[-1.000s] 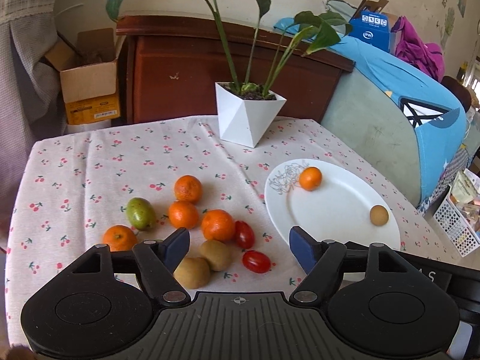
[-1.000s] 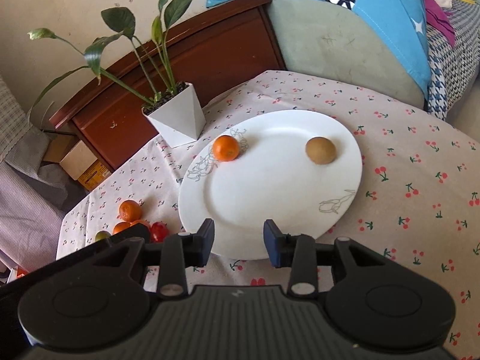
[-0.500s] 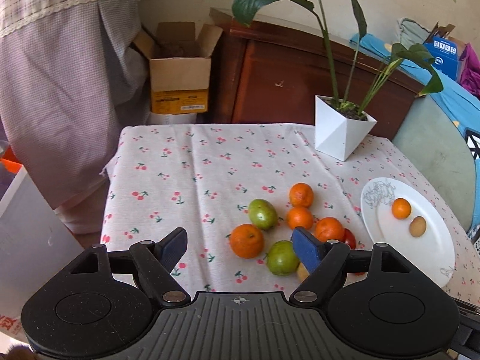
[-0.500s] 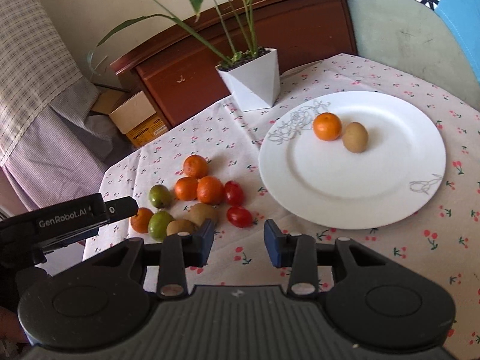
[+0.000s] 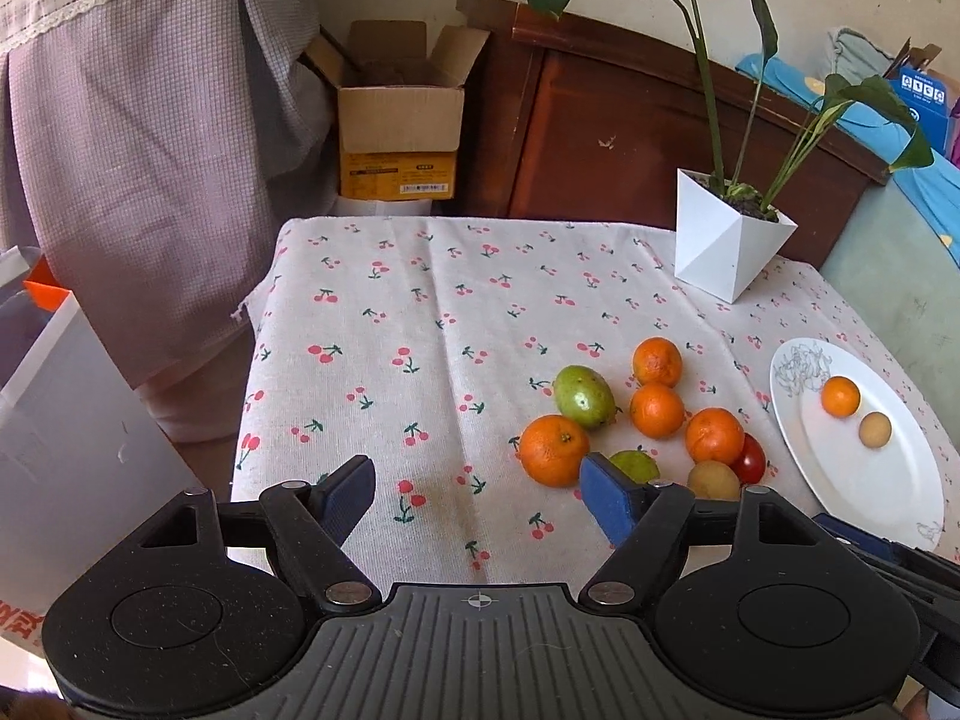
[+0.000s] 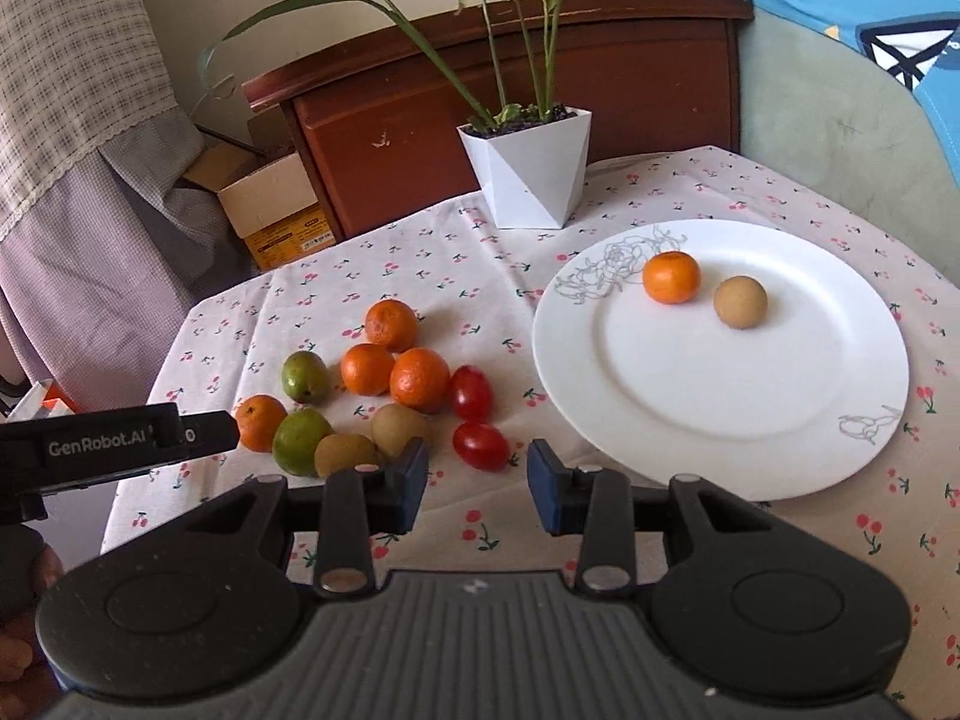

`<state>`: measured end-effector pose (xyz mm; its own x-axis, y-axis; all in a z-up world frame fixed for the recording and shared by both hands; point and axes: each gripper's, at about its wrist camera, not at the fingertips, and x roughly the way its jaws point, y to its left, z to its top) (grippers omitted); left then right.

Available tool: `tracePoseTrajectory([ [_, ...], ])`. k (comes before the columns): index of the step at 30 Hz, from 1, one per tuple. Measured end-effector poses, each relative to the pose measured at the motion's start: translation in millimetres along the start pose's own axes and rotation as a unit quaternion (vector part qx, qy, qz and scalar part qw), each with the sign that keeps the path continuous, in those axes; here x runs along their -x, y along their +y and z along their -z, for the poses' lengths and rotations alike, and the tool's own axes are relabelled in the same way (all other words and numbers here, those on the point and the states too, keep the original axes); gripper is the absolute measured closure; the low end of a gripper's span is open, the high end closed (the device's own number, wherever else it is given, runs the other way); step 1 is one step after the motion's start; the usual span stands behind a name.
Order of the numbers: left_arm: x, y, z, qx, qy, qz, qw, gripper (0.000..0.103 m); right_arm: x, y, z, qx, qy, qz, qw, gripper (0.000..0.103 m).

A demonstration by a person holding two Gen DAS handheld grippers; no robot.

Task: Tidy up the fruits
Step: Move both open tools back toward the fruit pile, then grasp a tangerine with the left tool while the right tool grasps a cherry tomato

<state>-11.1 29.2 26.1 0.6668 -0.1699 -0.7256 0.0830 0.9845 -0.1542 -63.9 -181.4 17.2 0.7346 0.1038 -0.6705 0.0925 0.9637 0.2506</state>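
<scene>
A white plate [image 6: 750,396] on the cherry-print cloth holds an orange [image 6: 671,277] and a brown round fruit [image 6: 740,302]; the plate also shows in the left wrist view [image 5: 840,480]. Left of it lies a cluster of several oranges [image 6: 419,379], green fruits [image 6: 305,376], brown fruits [image 6: 396,429] and two red tomatoes [image 6: 480,446]. My right gripper [image 6: 477,483] is open and empty, just in front of the nearer tomato. My left gripper [image 5: 477,489] is open and empty, left of the cluster, near an orange [image 5: 553,450].
A white pot with a tall plant [image 6: 525,174] stands at the back of the table. Behind it are a wooden cabinet [image 5: 600,138] and a cardboard box [image 5: 399,120]. The table's left edge [image 5: 258,324] drops to a curtain and a white bin.
Both grippers have swung left. The left one now looks at the table's left half, with the fruit cluster at its right. The right gripper has opened wider and neared the tomatoes.
</scene>
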Motion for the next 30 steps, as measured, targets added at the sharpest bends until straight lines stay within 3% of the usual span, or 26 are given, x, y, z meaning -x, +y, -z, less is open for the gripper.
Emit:
tracePoseTrajectory([
  [7,-6.5,4.0,1.3,0.008,-0.008,0.007,0.9999,0.037,-11.7,0.1,-0.5,0.006,-0.001,0.002,1.0,0.068],
  [13,-13.7,2.5,2.2,0.01,-0.015,0.028,0.9995,0.038,-17.9,1.1,0.1,0.009,0.0,0.006,1.0,0.08],
  [20,-16.1,-4.7,1.5,0.006,-0.026,0.051,0.9983,0.038,-18.3,-0.7,-0.6,0.001,0.0,0.002,1.0,0.081],
  [23,-19.5,-3.6,1.2,0.015,-0.027,0.055,0.998,0.046,-18.1,-0.7,-0.3,0.002,0.0,0.002,1.0,0.081],
  [24,-21.0,-3.1,1.3,0.019,-0.024,0.058,0.9979,0.054,-18.1,-0.7,-0.3,0.003,0.0,0.002,1.0,0.081],
  [30,-23.8,-7.7,3.2,0.005,-0.028,0.057,0.998,0.055,-18.1,-1.0,0.3,0.003,0.0,0.002,1.0,0.081],
])
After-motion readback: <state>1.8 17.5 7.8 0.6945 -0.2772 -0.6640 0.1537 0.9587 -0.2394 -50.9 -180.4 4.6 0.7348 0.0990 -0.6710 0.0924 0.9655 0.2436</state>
